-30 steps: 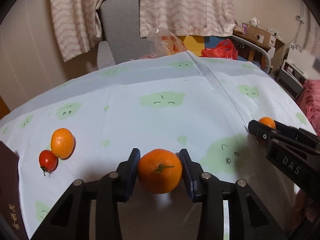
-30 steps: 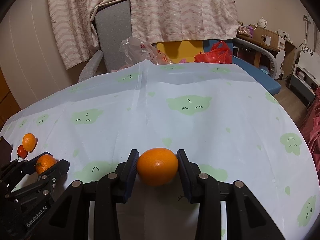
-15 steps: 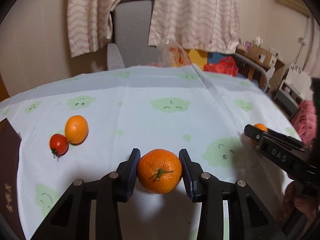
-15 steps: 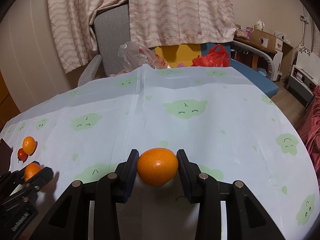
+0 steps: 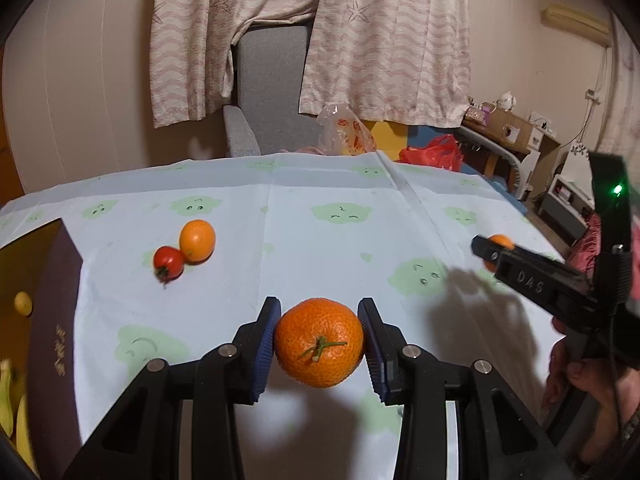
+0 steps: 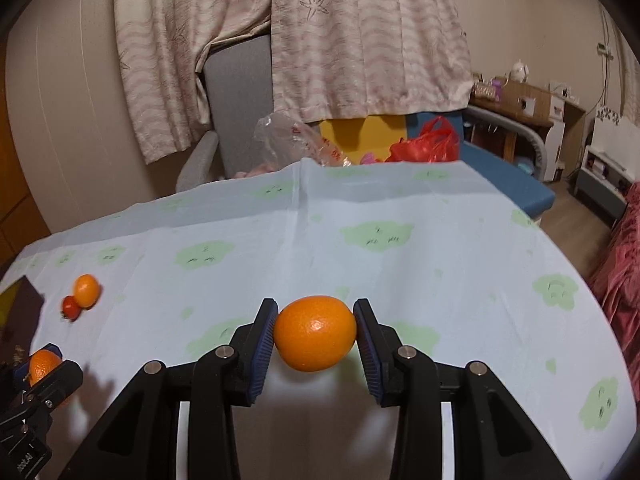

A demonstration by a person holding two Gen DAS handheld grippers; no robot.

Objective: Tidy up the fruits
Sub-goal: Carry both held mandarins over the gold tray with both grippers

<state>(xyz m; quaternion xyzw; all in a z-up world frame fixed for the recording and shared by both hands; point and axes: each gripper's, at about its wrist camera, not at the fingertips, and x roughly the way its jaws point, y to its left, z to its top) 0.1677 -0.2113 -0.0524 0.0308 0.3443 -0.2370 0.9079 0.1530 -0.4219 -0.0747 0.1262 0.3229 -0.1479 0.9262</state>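
Fruits, five loose pieces counted, landmark: the dark box (image 5: 60,304) at the desk's (image 5: 320,240) left edge.

Item 1: mandarin (image 5: 319,342) with green stem, clamped between the fingers of the left gripper (image 5: 319,340), lifted clear of the cloth, right of the box.

Item 2: smooth orange (image 6: 315,333), clamped likewise in the right gripper (image 6: 315,334), well right of the box and off the desk.

Items 3 and 4: small orange (image 5: 197,240) and red tomato (image 5: 168,262), touching each other, resting on the cloth just right of the box; neither is gripped.

Item 5: yellow fruit (image 5: 23,303) already inside the box, with bananas (image 5: 16,420) near its front edge.

Progress, as a judgement: partly done. Some fruit is boxed, two pieces are in transit, two are still to be collected.

View differences: only the left wrist view looks into the box and shows a hand (image 5: 580,384) on the right gripper's handle. The right wrist view shows only the box's corner, plus open cloth far from it holding no fruit.
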